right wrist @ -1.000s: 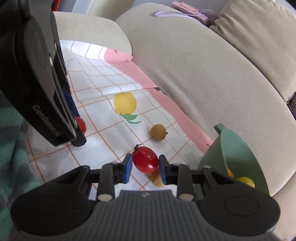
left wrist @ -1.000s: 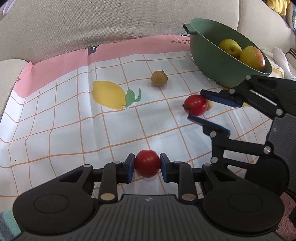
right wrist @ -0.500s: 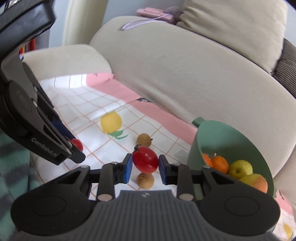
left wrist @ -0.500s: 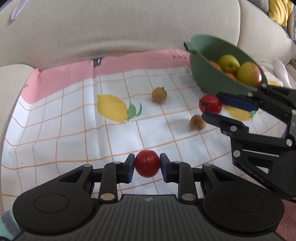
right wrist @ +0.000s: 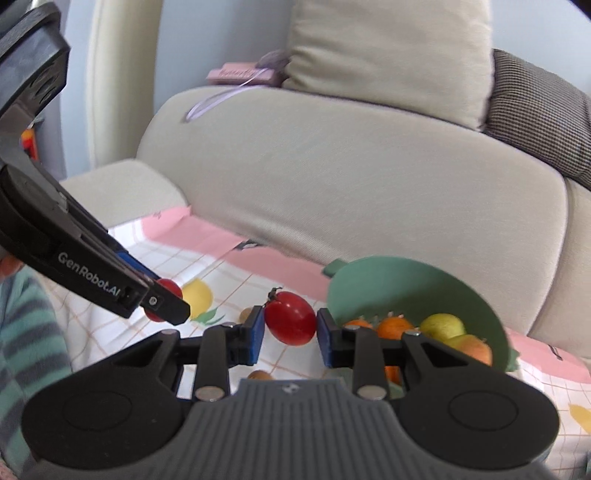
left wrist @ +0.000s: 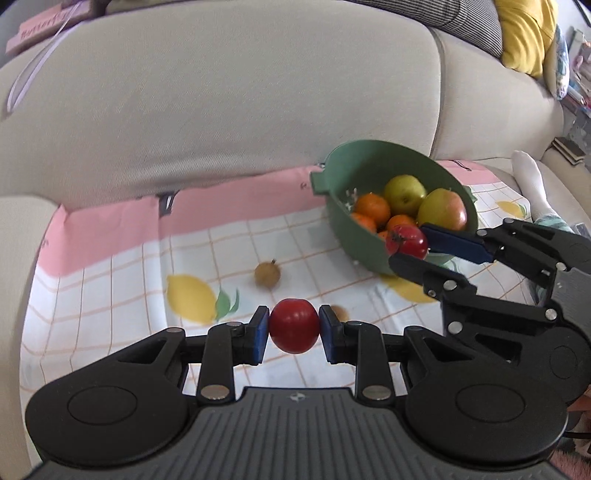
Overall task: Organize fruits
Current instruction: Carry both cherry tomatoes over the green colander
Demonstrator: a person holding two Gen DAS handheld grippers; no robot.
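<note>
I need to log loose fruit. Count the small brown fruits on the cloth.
2: one brown fruit right of the printed lemon, another partly hidden behind the left tool. More may be hidden.

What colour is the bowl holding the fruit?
Green; the bowl shows best in the left wrist view.

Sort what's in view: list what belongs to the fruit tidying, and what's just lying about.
Belongs to the job:
- left gripper with its red tomato
- right gripper with its stemmed tomato
- green bowl of oranges, pear and apple
- two brown fruits loose on the cloth

Lying about:
- pink book
- yellow cushion
- sofa backrest
</note>
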